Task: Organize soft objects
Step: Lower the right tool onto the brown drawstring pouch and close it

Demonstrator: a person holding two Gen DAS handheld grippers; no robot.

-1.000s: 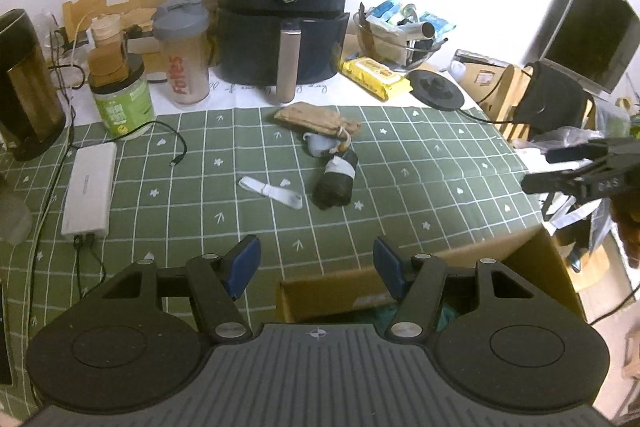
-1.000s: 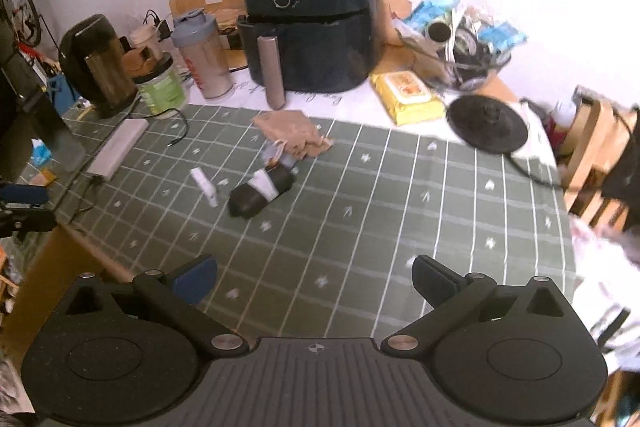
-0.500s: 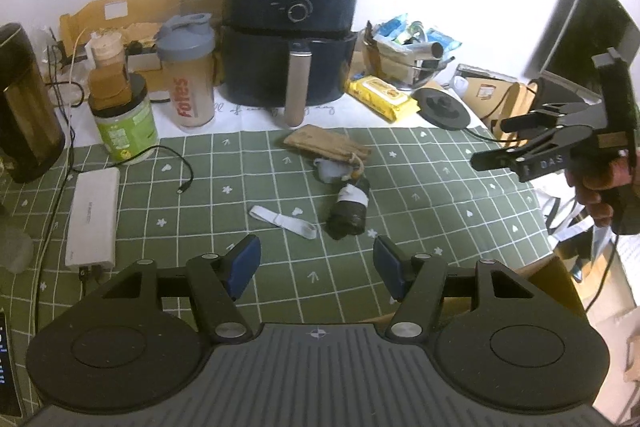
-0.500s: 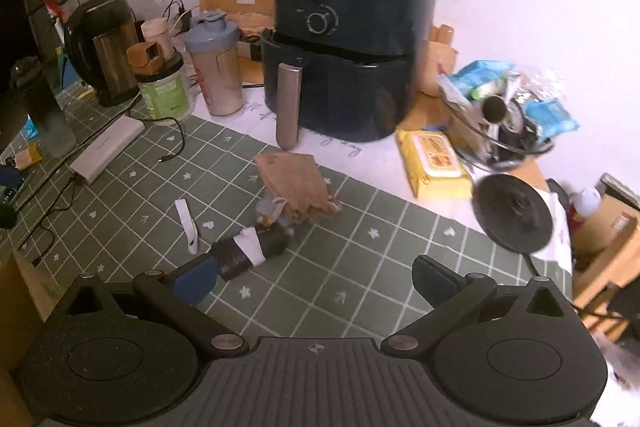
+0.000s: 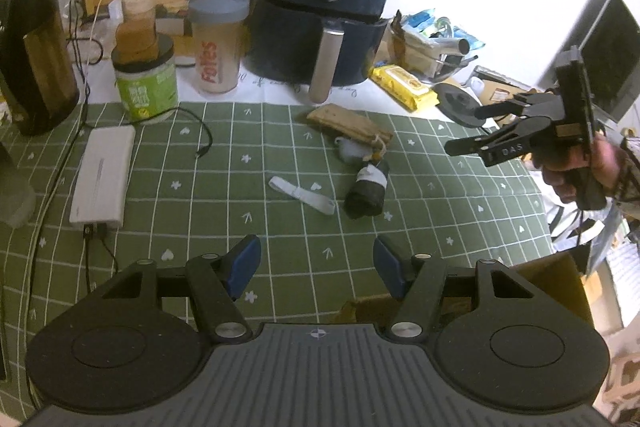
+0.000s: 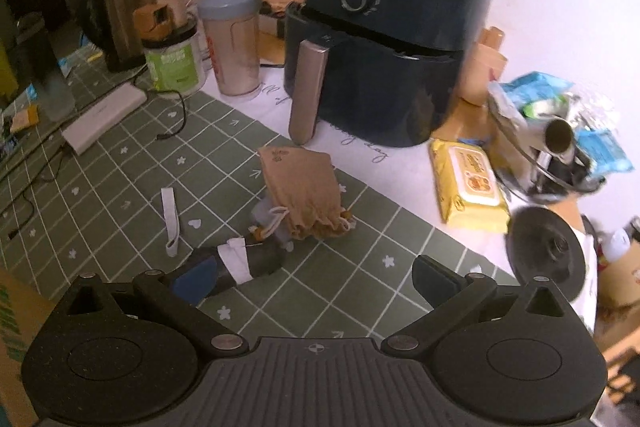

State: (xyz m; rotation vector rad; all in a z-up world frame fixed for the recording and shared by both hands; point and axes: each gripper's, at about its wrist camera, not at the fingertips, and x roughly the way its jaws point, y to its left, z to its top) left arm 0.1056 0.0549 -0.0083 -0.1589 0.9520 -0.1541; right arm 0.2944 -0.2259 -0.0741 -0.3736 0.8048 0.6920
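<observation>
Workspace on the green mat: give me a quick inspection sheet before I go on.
Surface: green grid mat over a white tabletop.
Job's things: tan drawstring pouch, black fabric roll, white strap, small grey item by the pouch, all lying mid-mat.
Clutter: air fryer, shaker bottle, green jar, kettle, yellow wipes pack, white power bank.
Grippers: left gripper open, empty; right gripper open, empty, above the roll.
Cables: black lead loose on mat; another plugged into the power bank.
Surroundings: cardboard box at the table edge.
</observation>
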